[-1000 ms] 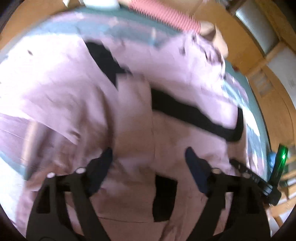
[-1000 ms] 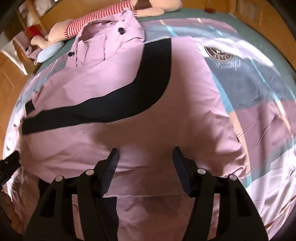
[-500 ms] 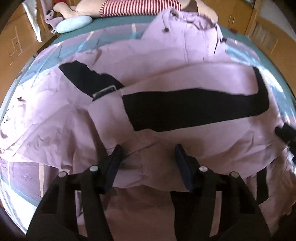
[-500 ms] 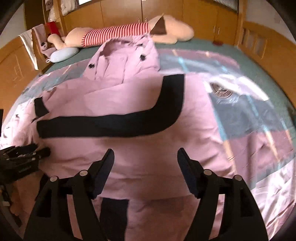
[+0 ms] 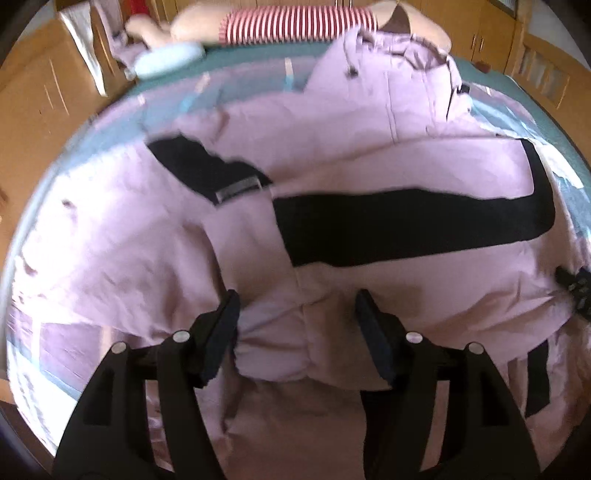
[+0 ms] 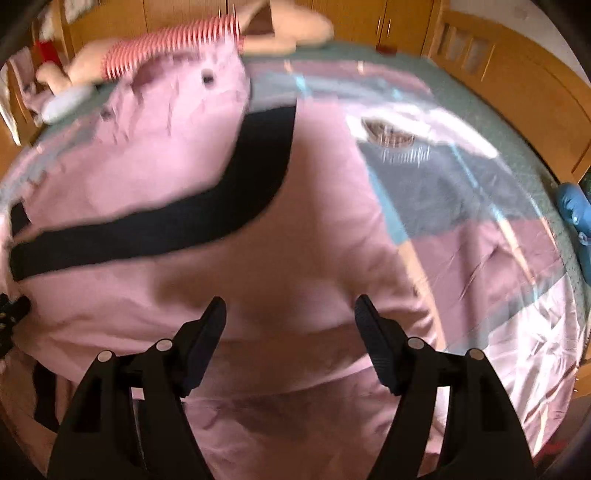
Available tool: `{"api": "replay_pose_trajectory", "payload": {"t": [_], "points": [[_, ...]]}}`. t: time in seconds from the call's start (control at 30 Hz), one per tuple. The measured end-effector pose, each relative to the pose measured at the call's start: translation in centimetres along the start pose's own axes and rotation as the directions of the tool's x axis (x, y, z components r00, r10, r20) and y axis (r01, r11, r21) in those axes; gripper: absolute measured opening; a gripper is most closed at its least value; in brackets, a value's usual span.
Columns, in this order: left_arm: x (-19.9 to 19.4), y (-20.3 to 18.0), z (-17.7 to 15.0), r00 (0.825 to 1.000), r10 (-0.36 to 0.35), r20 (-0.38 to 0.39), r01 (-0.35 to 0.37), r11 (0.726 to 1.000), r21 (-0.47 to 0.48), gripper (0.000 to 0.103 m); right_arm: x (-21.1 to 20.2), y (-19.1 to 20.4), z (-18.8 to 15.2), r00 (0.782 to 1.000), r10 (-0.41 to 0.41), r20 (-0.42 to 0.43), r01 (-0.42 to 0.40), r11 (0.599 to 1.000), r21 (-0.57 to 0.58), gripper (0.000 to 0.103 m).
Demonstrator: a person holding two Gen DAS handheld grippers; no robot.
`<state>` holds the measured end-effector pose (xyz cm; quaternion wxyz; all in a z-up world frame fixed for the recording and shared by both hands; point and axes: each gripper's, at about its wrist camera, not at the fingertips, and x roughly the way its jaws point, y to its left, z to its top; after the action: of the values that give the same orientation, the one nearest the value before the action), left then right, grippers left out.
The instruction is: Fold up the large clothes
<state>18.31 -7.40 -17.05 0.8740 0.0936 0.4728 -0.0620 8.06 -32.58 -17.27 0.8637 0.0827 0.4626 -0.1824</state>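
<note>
A large pink jacket [image 5: 351, 155] with a black band [image 5: 406, 225] lies spread over the bed, hood toward the far end. It also shows in the right wrist view [image 6: 192, 155], with its black band [image 6: 177, 221]. My left gripper [image 5: 297, 317] is open and empty just above the jacket's near hem fold. My right gripper [image 6: 290, 325] is open and empty above the hem on the jacket's right side. The right gripper's tip shows at the left view's right edge [image 5: 574, 288].
The jacket lies on a patterned quilt [image 6: 480, 229] over a green bed. A striped plush toy [image 5: 295, 24] and a pale blue pillow [image 5: 170, 61] lie at the far end. Wooden cabinets [image 6: 498, 74] ring the bed. A blue object [image 6: 574, 214] sits at the right.
Both grippers have pulled back and tilted up, so more of the jacket and the far end of the bed shows. Both stayed open and empty.
</note>
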Motion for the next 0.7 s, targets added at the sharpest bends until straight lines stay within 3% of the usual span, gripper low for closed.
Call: {"api": "replay_pose_trajectory", "payload": {"t": [0.13, 0.27, 0.33, 0.37, 0.47, 0.57, 0.63, 0.7], "points": [[-0.8, -0.7, 0.1, 0.998, 0.023, 0.055, -0.026, 0.999, 0.040, 0.088, -0.5, 0.3, 0.7, 0.998, 0.010, 0.070, -0.008, 1.000, -0.025, 0.085], [1.2, -0.7, -0.1, 0.999, 0.006, -0.043, -0.004, 0.999, 0.043, 0.090, 3.3, 0.8, 0.2, 0.995, -0.020, -0.097, 0.015, 0.999, -0.052, 0.090], [2.1, 0.3, -0.1, 0.994, -0.053, -0.092, 0.051, 0.998, -0.023, 0.090, 3.7, 0.4, 0.2, 0.995, -0.009, -0.096, 0.006, 0.999, -0.034, 0.092], [2.1, 0.9, 0.0, 0.992, -0.083, -0.093, 0.077, 0.995, -0.062, 0.089, 3.6, 0.3, 0.3, 0.995, -0.004, -0.098, 0.001, 1.000, -0.029, 0.092], [-0.2, 2.3, 0.4, 0.990, -0.141, 0.025, 0.143, 0.977, -0.159, 0.086, 2.6, 0.1, 0.4, 0.999, 0.007, -0.053, -0.007, 1.000, -0.004, 0.092], [-2.1, 1.8, 0.8, 0.986, -0.118, 0.116, 0.131, 0.985, -0.112, 0.091, 1.4, -0.2, 0.8, 0.998, 0.065, 0.017, -0.065, 0.998, 0.019, 0.092], [-1.7, 0.7, 0.9, 0.991, -0.103, 0.090, 0.109, 0.992, -0.056, 0.091, 0.9, 0.2, 0.9, 0.995, 0.096, 0.034, -0.096, 0.995, 0.015, 0.092], [-0.5, -0.2, 0.4, 0.993, -0.111, 0.024, 0.112, 0.994, -0.021, 0.091, 1.6, 1.0, 0.6, 0.995, 0.097, -0.008, -0.097, 0.995, -0.010, 0.092]]}}
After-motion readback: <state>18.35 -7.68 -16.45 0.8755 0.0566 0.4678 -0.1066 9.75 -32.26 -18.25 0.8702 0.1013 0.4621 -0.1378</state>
